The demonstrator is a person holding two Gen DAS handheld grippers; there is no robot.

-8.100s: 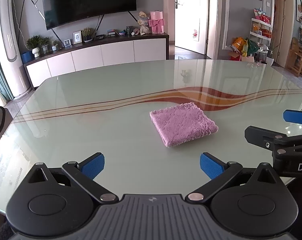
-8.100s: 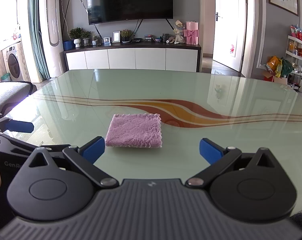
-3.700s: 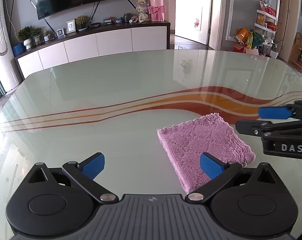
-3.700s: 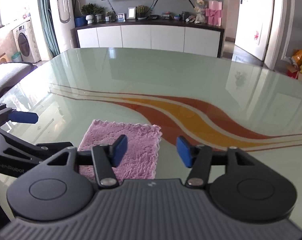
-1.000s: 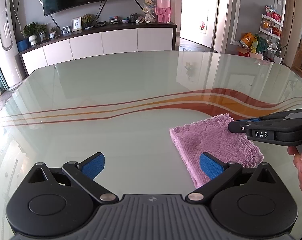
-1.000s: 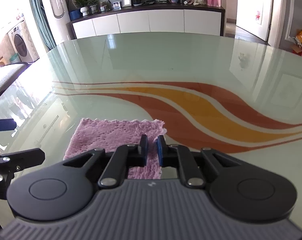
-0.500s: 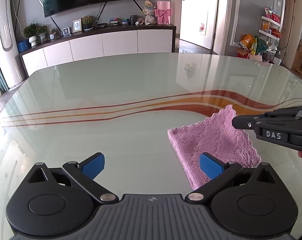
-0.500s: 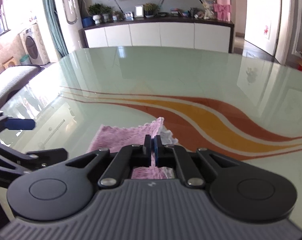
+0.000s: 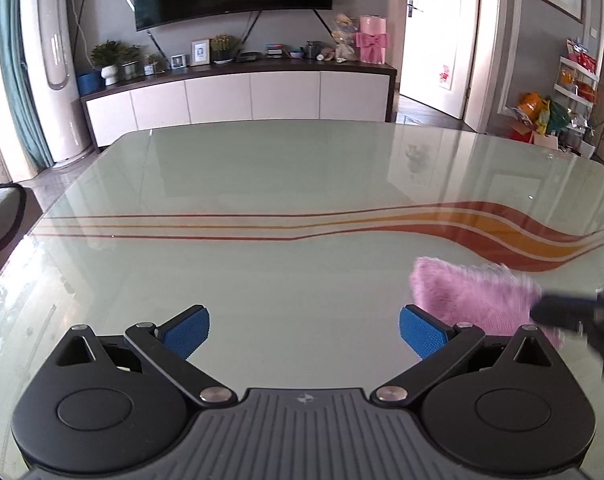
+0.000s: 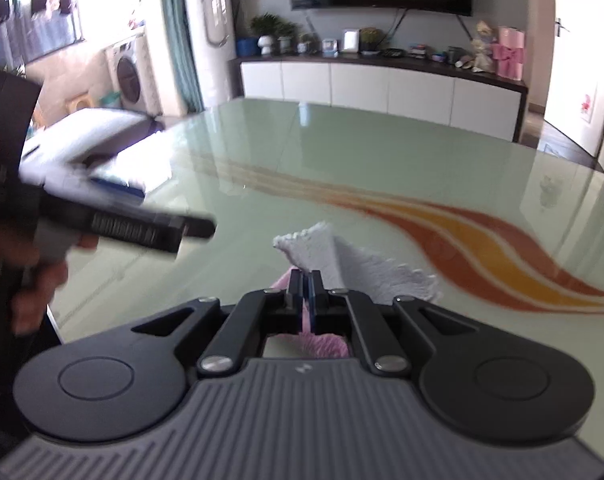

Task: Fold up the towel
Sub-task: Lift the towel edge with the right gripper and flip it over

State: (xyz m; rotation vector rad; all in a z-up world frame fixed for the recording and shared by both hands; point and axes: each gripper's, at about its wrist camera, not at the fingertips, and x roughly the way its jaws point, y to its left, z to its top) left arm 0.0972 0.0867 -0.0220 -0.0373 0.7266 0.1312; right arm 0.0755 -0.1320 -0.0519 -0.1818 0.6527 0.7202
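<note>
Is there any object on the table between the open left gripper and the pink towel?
Nothing visible. Only bare glass table lies between the left gripper and the towel, which the right gripper grips at one corner.

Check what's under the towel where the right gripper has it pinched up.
The right gripper pinches the towel; its white underside flares up beyond the jaws. Glass table shows around it. What lies beneath the bunched cloth is covered.

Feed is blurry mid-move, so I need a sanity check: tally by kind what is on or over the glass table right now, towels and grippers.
Towels: 1, the pink towel, a corner pinched and lifted
Grippers: 2, left gripper with jaws open, right gripper with jaws shut on the towel
Total: 3, over the glass table
</note>
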